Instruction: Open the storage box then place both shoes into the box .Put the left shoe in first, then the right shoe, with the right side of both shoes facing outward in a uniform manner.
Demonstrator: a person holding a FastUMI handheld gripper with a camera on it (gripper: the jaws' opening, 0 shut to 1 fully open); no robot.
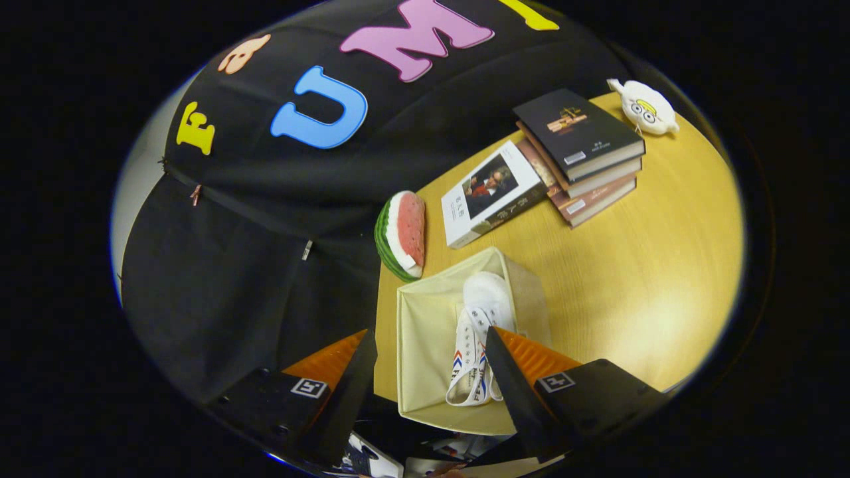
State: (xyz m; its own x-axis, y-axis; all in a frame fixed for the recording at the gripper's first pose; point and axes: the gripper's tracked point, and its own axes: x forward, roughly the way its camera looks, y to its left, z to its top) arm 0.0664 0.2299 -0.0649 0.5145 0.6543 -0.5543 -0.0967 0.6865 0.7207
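Observation:
An open cream fabric storage box (418, 345) stands on the yellow wooden table (631, 265), at its edge. One white canvas shoe (481, 299) with red and blue side marks lies inside, along the box's right wall, toe pointing away from me. My gripper (428, 332) hangs above the box, open, with nothing between the fingers. The right finger (505, 372) covers part of the shoe's heel end. Below the fingers a white and dark thing (362, 459) peeks out, too little of it visible to name.
A toy watermelon slice (402, 236) stands just beyond the box. A white book (491, 192) and a stack of dark books (578, 146) lie farther back, with a white plush toy (644, 106) behind them. Bare tabletop spreads right of the box.

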